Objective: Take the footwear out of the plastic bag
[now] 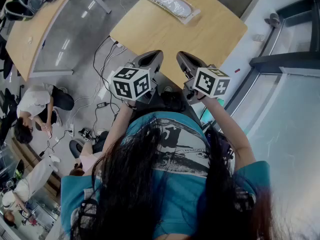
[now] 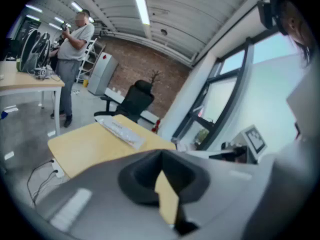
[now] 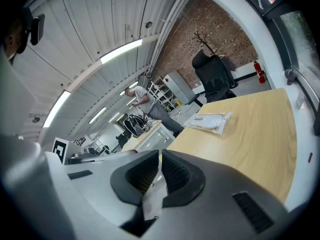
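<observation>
Jaws together, empty, on left gripper [image 1: 149, 58] and right gripper [image 1: 183, 58].

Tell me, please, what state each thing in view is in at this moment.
Plastic bag: lying flat on the far part of the table, untouched.
White footwear: inside the plastic bag, not yet taken out.
Left claw: shut, empty, held near the table's close edge.
Right claw: shut, empty, beside the left claw and apart from the bag.
</observation>
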